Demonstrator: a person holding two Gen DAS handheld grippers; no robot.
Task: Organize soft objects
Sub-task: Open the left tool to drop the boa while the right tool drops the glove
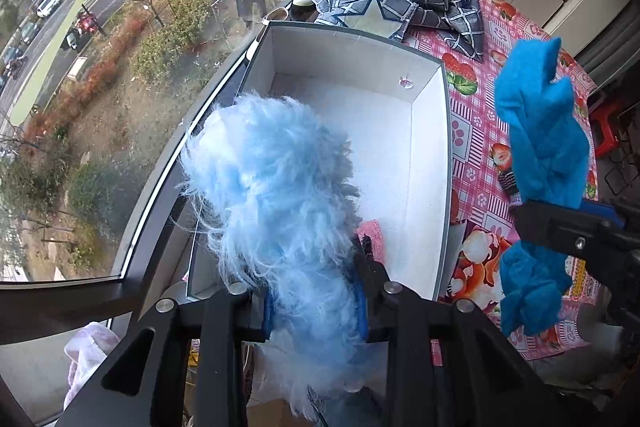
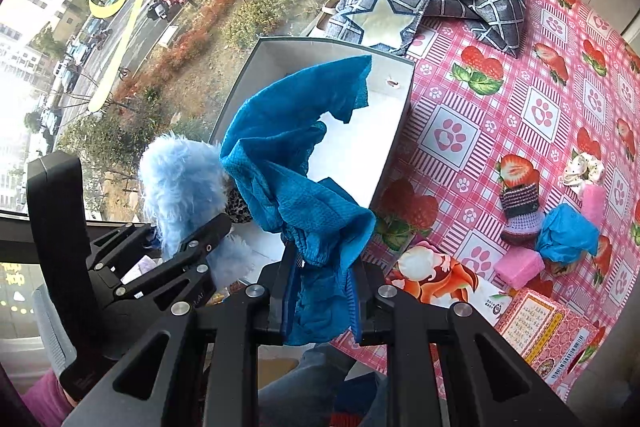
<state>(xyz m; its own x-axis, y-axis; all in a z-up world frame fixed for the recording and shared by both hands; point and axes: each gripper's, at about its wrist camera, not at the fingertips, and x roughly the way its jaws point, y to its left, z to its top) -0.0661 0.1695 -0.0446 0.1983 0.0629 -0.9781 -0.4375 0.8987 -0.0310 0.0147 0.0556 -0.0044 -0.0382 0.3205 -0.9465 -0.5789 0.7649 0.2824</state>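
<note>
Left gripper [image 1: 316,307] seemingly clamped on fluffy blue toy [image 1: 276,187] over box [image 1: 446,155]; right gripper [image 2: 324,299] pinching blue cloth [image 2: 296,163].

One box [image 2: 394,131], two blue cloths [image 2: 296,179] – two pink blocks [image 2: 518,267], one fluffy duster [image 1: 276,195].

Both handheld grippers were matte black, built of angular linkage arms with triangular cut-outs and round silver pivot screws. The left gripper [image 1: 316,307], along the bottom of its own view, carried blue pads on the inner faces of its fingers [image 1: 362,301]. The right gripper [image 2: 322,303], low in its view, had the same blue-edged fingers [image 2: 289,291]. At the lower left of the right view, a pink sleeve [image 2: 42,401] showed below the left tool's black body.
</note>
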